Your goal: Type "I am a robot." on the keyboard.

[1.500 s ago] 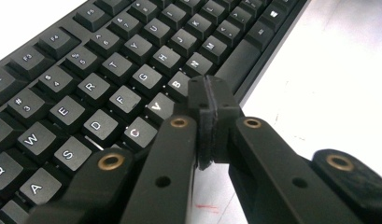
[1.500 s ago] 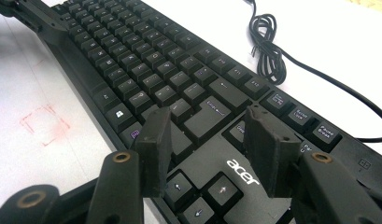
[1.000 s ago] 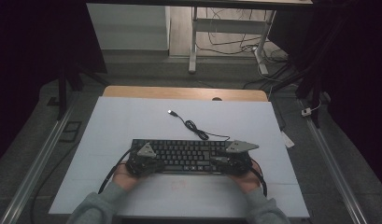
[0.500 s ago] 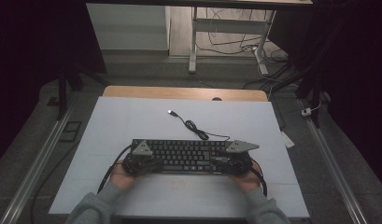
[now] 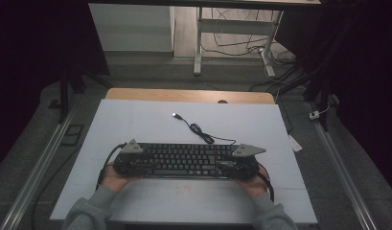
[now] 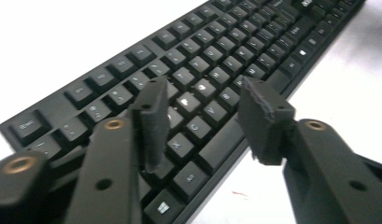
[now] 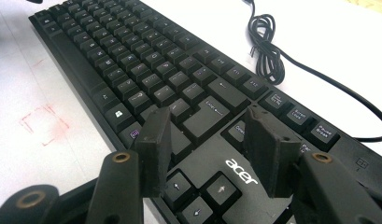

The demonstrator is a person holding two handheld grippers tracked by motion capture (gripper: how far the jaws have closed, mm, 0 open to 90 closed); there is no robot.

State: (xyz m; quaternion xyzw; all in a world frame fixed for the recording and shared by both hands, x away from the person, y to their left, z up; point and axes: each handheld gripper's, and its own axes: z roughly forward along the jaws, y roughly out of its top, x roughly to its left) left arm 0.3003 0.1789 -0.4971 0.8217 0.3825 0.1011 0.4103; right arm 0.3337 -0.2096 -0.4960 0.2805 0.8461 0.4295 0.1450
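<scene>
A black keyboard [image 5: 186,160] lies flat on the white table top [image 5: 136,120], near the person's edge, its long side running across the high view. Its cable [image 5: 203,133] loops away over the table and ends in a plug [image 5: 175,115] lying apart from the board. The left gripper [image 5: 131,160] sits at the keyboard's left end and the right gripper [image 5: 239,163] at its right end, each held in a hand [image 5: 114,178] with a grey sleeve [image 5: 90,213] entering from the bottom. In the left gripper view the left gripper [image 6: 205,116] hangs over the letter keys [image 6: 198,88] near the front edge; its jaws have just been opening, now stand apart, and grip nothing, the keys showing in the gap beneath them. In the right gripper view the right gripper [image 7: 207,149] is parted above the printed logo [image 7: 240,170] and the arrow keys [image 7: 202,189], released, pressing on nothing. A faint red square [image 7: 44,123] marks the table beside the keyboard's front edge.
</scene>
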